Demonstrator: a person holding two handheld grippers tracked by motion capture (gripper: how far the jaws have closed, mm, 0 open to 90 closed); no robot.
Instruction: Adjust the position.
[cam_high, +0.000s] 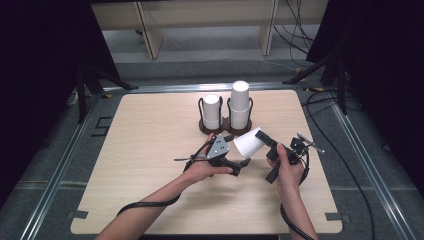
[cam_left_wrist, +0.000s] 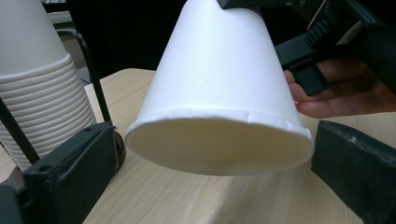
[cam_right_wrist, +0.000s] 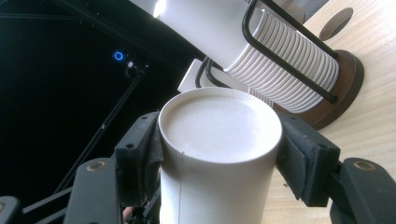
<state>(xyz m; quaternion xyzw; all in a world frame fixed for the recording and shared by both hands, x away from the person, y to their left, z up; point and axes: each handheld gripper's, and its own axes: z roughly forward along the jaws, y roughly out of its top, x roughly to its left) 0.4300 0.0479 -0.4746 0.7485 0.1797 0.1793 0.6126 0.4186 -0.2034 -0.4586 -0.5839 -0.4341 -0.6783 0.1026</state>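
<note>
Black pads of my right gripper (cam_right_wrist: 219, 154) press on both sides of a white paper cup (cam_right_wrist: 219, 158), jaws closed onto its wall near the closed base, so I have it held firmly. From above, the cup (cam_high: 248, 143) hangs over the middle of the wooden table (cam_high: 150, 150), tilted: its long axis runs from the base, up at the right gripper (cam_high: 266, 141), down toward the open mouth, which faces my left gripper (cam_high: 239, 166). Seen from the left gripper view, the cup (cam_left_wrist: 219, 93) has its rim low and its mouth turned toward that camera; nothing shows inside it. My left gripper (cam_left_wrist: 210, 186) has its jaws spread wide, one to each side of the rim and below it, gripping nothing; I cannot tell whether either pad touches the rim. Farther out, near the far edge of the table, stands a dark two-post cup holder (cam_high: 226, 125) with wire loops. Its left ring holds a short stack of white cups (cam_high: 211, 111), mouths down; its right ring holds a taller stack (cam_high: 239, 104), also mouths down. The held cup is just in front of that holder, apart from it.
</note>
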